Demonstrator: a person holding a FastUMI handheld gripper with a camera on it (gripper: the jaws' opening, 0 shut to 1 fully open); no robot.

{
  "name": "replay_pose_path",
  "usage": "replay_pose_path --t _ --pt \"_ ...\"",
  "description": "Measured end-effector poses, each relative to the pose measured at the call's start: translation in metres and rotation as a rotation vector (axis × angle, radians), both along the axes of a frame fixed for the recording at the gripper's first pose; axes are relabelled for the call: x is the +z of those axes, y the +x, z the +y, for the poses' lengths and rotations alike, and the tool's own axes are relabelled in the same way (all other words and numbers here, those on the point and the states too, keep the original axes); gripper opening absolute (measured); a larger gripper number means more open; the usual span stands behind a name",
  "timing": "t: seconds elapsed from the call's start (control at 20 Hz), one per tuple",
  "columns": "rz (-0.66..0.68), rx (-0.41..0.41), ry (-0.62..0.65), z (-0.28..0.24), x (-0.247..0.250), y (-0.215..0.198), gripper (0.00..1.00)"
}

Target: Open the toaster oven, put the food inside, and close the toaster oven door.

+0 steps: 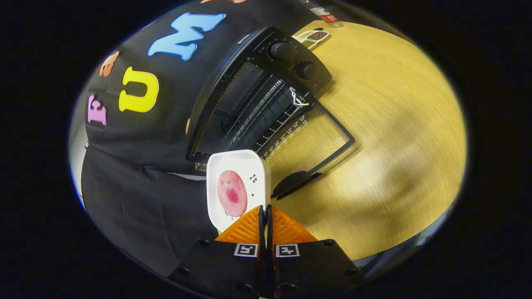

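The hand-held gripper [264,214] is clenching the near rim of a white plate [237,187], its two fingers pressed almost together on the thin edge, and is carrying it just ahead of the open oven [257,95]. A round pink slice of food [232,193] is lying on the plate, which is looking tilted on its side in this view — the whole view is rolled, so the true lean is hard to judge.

The plate is appearing stiff and smooth, probably light plastic or ceramic, and a pinch on one rim is leaving the rest hanging out as a lever; it is likely to swing or slip if jolted. The slice is sitting loose and flat, and could slide off. The rim is the only sensible hold, and it is already taken.

The oven door [320,141] is lying folded down onto the worktop [395,124], its handle [295,182] nearest the fingers, with the wire rack [274,118] exposed beyond — the gripper is pointing toward that opening from slightly above, wrist rolled to one side.
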State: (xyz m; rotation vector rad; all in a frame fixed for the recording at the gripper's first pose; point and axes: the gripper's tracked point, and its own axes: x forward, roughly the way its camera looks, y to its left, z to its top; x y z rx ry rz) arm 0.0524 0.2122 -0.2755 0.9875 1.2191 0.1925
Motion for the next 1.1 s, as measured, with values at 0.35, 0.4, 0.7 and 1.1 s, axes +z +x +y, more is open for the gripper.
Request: replay_pose_path --t 0.35,0.4,0.7,1.1 --pt "0.052 -0.207 0.032 0.010 -0.017 0.033 0.02" --pt "0.061 -0.226 0.034 0.011 -0.019 0.037 0.02" --pt "0.092 -0.388 0.072 0.019 -0.030 0.073 0.02" --pt "0.089 -0.561 0.081 0.023 -0.042 0.118 0.02"
